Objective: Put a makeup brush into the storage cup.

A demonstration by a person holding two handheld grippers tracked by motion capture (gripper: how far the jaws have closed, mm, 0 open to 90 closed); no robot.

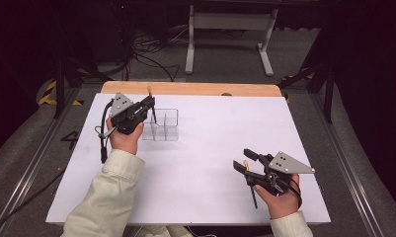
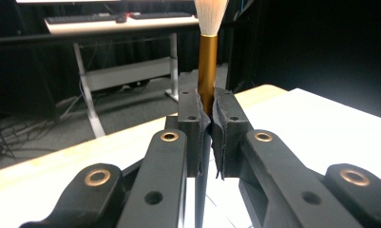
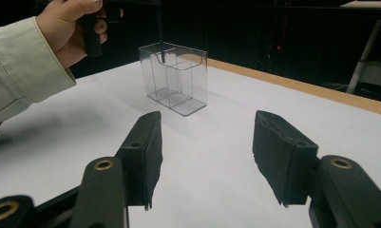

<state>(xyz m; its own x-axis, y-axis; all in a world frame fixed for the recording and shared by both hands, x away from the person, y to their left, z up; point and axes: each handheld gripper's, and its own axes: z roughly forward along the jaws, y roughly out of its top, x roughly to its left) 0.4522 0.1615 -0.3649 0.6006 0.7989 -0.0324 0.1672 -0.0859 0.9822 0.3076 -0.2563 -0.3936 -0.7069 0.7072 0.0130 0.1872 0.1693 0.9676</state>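
Jaws of my left gripper are clamped tight on a makeup brush, pinching its gold ferrule, with the pale bristles standing at twelve o'clock above the pads and the dark handle hanging down at six o'clock between the arms. In the high view I see that left gripper held over the table's ten o'clock area, the brush handle pointing down into the clear organizer, a small see-through box with dividers that stands on the white table. From my right gripper view, the handle tip sits at the organizer's rear left compartment, at or just inside its rim; I cannot tell how deep. My right gripper rests at about five o'clock on the table, well apart from the box, jaws parted and gripping nothing, its pads framing bare white surface. Beyond the table's far wooden edge, at twelve o'clock, stands a white metal frame on grey floor.
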